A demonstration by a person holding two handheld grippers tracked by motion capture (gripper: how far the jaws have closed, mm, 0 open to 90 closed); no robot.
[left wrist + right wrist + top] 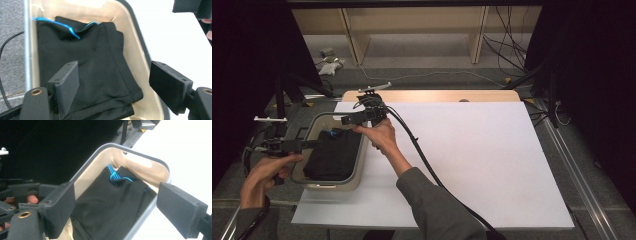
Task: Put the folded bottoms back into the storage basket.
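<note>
The left gripper (pixel 113 85) is wide open and holds nothing. The right gripper (pixel 116 207) is wide open too, with nothing between its 2 jaws. Below both lies a folded black cloth (pixel 95 67) with a thin blue trim. It looks soft and smooth, and sits inside a rounded cream tub (pixel 140 163) on the white table (pixel 472 150).

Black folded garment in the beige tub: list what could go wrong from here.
1. The beige plastic tub sits at the left edge of the white table cover; a nudge might tip it off.
2. The black folded garment with blue trim lies loose between the open left tool; a snag could unfold it.
3. The open right tool hovers near the rim and might knock it.
</note>
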